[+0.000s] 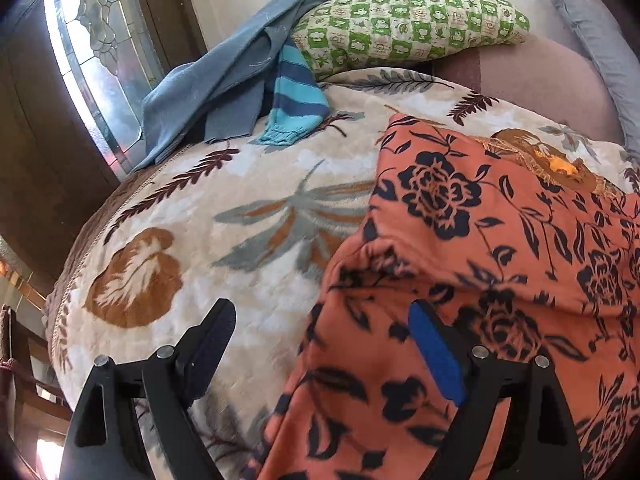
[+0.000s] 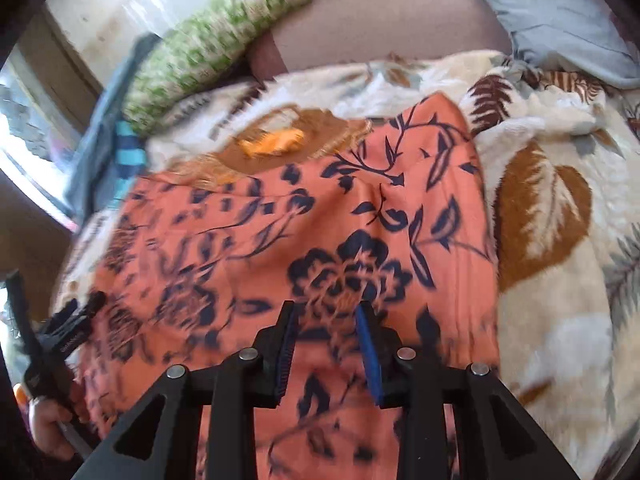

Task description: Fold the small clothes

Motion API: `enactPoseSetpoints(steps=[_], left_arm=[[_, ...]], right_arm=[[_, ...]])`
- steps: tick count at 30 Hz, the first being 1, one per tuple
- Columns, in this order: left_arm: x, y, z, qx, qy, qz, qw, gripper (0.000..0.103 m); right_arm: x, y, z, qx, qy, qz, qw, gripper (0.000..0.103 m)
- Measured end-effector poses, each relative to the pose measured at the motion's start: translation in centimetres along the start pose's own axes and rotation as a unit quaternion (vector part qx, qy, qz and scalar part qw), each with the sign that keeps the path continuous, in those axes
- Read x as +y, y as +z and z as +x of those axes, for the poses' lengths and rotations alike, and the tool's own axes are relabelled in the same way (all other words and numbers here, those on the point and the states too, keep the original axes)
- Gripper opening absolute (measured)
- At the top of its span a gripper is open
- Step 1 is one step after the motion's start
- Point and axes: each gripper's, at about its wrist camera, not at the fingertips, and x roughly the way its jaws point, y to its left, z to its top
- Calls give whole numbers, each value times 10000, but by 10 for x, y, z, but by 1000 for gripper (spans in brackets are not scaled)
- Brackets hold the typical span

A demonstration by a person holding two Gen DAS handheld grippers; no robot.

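Leaf-print blanket (image 1: 248,184), orange floral garment (image 1: 500,240), both grippers' jaws apart, empty

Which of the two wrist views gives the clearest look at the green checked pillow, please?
The left wrist view: the green checked pillow appears sharp, nearly whole, its pattern readable. The right wrist view catches only a motion-blurred part of it at the top left.

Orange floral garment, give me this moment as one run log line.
orange floral garment: spread on blanket, unfolded | left gripper: open at its left edge | right gripper: open above it | nothing gripped
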Motion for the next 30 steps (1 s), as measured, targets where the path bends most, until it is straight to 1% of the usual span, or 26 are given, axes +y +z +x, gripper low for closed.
enactPoseSetpoints(steps=[2, 4, 6, 8, 11, 13, 15, 16, 18, 20, 22, 24, 25, 26, 28, 30], left_arm=[[15, -21, -10, 93, 114, -64, 9999, 89], [32, -43, -20, 219, 94, -224, 9995, 89], [48, -62, -28, 363, 156, -409, 9984, 89], [63, -77, -36, 432, 191, -565, 9973, 89], [80, -95, -48, 403, 193, -734, 9963, 89], [87, -108, -51, 452, 149, -751, 9960, 89], [91, -122, -50, 597, 6, -738, 9955, 89], [92, -130, -51, 655, -62, -758, 9950, 89], [94, -141, -55, 665, -229, -795, 9944, 89], [94, -143, -57, 700, -322, -711, 9945, 89], [94, -143, -58, 720, -549, -619, 9940, 89], [94, -144, -58, 711, -684, -607, 9933, 89], [94, -144, -58, 694, -757, -610, 9928, 89], [94, -144, -57, 682, -805, -608, 9926, 89], [92, -145, -56, 645, -871, -575, 9924, 89], [90, -145, -54, 699, -1031, -495, 9910, 89]], right_arm=[[-11, -23, -21, -35, 94, 127, 9999, 33], [-21, -45, -34, -3, 200, 299, 9994, 33], [-28, -67, -46, 75, 300, 419, 9986, 33], [-29, -86, -52, 215, 388, 387, 9983, 33], [-18, -111, -54, 502, 375, 147, 9979, 33], [-11, -121, -51, 672, 326, -59, 9972, 35], [-5, -127, -52, 590, 191, -316, 9976, 35], [-4, -128, -53, 616, 182, -357, 9973, 35], [-9, -128, -55, 694, 275, -254, 9969, 35], [-17, -128, -61, 774, 435, -39, 9960, 35], [-24, -131, -70, 776, 437, 56, 9960, 35], [-30, -135, -81, 720, 436, 60, 9964, 41], [-34, -138, -87, 673, 427, 71, 9968, 59], [-37, -142, -93, 596, 409, 108, 9973, 65], [-43, -148, -103, 514, 435, 163, 9976, 65], [-46, -154, -108, 506, 506, 217, 9972, 65]])
